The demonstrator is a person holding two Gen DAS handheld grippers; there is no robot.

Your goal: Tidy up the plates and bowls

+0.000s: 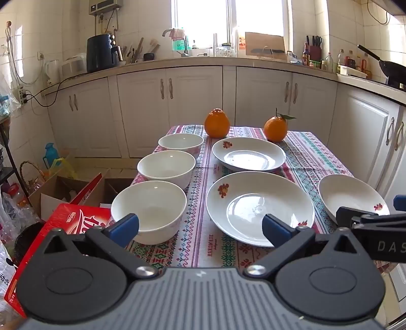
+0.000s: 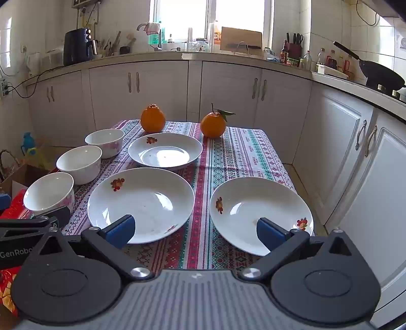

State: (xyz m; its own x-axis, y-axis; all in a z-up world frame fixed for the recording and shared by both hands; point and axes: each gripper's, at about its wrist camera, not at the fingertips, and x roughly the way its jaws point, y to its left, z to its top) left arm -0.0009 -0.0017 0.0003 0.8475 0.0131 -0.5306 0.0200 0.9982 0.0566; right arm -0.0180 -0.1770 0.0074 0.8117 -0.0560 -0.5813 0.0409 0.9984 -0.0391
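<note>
Near rim of the right plate (image 2: 261,203) behind a hand-held gripper pad; countertop bottle labels (image 1: 329,62) unreadably small.

A kitchen with white tiled walls (image 1: 317,20). At the far side a bright window (image 1: 228,20) lets in daylight above a pale countertop (image 1: 152,62) that wraps round to the right. White cabinet doors (image 1: 192,106) with curved metal handles run beneath it. On the counter stand a dark air fryer (image 1: 101,52) at the left, a knife block (image 1: 314,49) and bottles further right, and a black wok (image 1: 390,69) at the far right. Cardboard boxes (image 1: 63,190) sit on the floor at the left. A patterned tablecloth (image 1: 312,154) covers the near table.
</note>
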